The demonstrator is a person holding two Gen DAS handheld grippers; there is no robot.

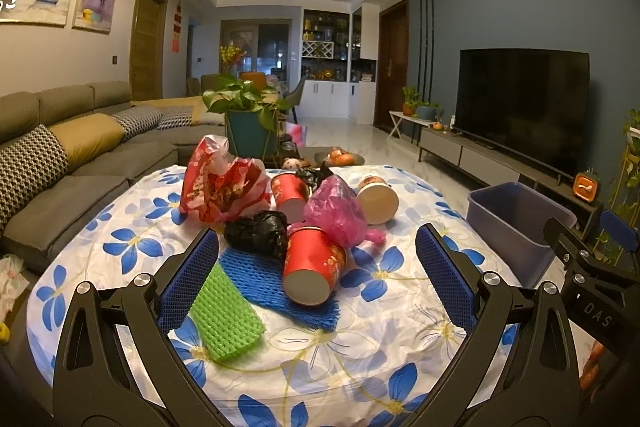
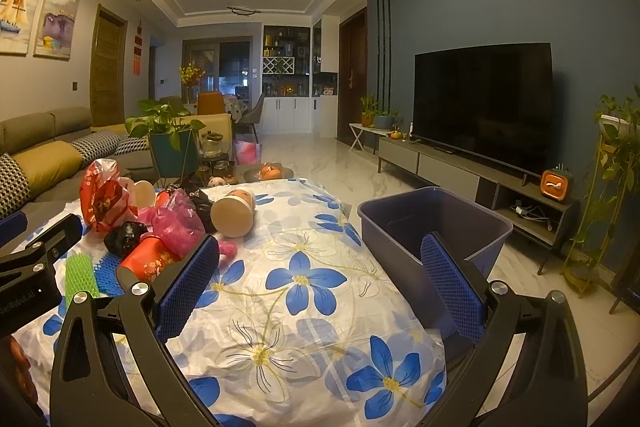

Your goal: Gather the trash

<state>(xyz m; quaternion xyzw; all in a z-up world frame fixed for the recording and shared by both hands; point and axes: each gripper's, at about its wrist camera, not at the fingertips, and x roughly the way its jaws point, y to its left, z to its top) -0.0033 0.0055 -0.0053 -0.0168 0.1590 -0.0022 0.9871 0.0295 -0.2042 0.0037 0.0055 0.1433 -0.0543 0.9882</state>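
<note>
Progress: all trash (image 1: pixel 304 227) lies on the worktop (image 1: pixel 392 347); bin (image 2: pixel 434 223) looks empty.
Claws: left claw (image 1: pixel 316 279) and right claw (image 2: pixel 320 287) wide apart, holding nothing.

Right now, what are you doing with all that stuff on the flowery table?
A person is holding a gripper in each hand, getting ready to pick up trash. The left gripper is open around the nearest red cup, which lies tipped over on blue foam netting, but it is not gripping it yet. The right gripper is open and empty above the flowered cloth. Bags and other cups are still piled there. What shows of the blue bin beside the table looks empty.
</note>
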